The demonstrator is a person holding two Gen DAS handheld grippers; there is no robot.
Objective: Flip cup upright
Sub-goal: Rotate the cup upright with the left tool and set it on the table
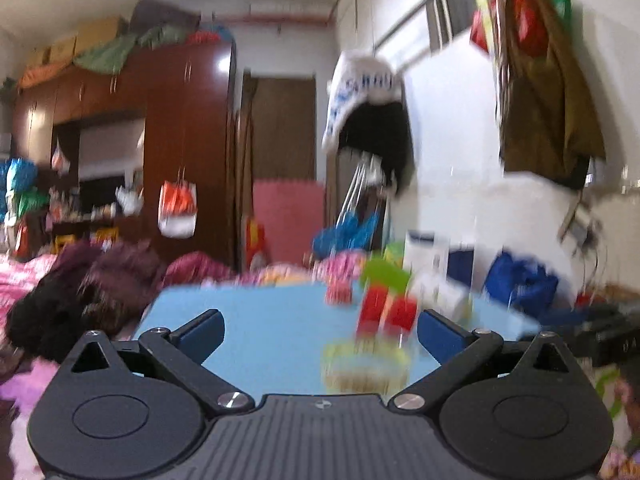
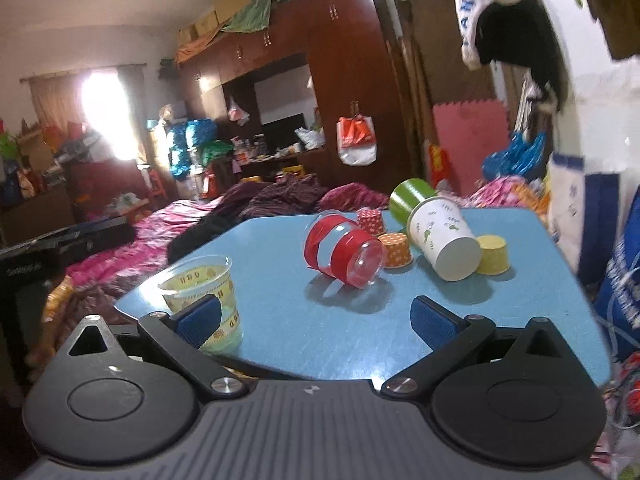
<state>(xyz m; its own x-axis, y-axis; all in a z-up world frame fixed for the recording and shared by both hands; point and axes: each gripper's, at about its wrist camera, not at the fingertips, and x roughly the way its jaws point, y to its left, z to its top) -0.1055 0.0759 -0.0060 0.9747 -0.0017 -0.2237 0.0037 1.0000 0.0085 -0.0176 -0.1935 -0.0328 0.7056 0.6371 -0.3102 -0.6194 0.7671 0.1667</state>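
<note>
The right tool [image 2: 316, 316] stands wide open, its blue-padded fingers [image 2: 434, 320] spread far apart and gripping nothing. Its left finger passes in front of the yellow-patterned clear cup [image 2: 202, 280], which stands upright near the table's left near corner; whether pad and cup touch cannot be told. The left tool [image 1: 318, 332] is likewise spread wide with nothing between its pads, hovering low over the blue table [image 1: 260, 320]; that view is smeared by motion blur.

Ahead of the right tool, past the open gap between its fingers and apart from them, the red-banded clear cup [image 2: 344, 252] lies on its side on the blue table [image 2: 304, 320], its flat base turned toward the camera and its mouth facing away. In the left view the same red-banded cup [image 1: 386, 312] shows as a blurred red shape just left of the right finger, with the yellow-patterned cup [image 1: 366, 368] nearer to the camera.

Behind and right of the red-banded cup, a small orange dotted cup [image 2: 396, 250] and a small red dotted cup [image 2: 371, 221] sit mouth down. A white paper cup with green prints [image 2: 444, 240] lies tilted, base forward, its mouth nested in a green cup [image 2: 410, 198]. A small yellow cup [image 2: 493, 254] sits mouth down just beside its base. No contents show clearly in any of the cups.
</note>
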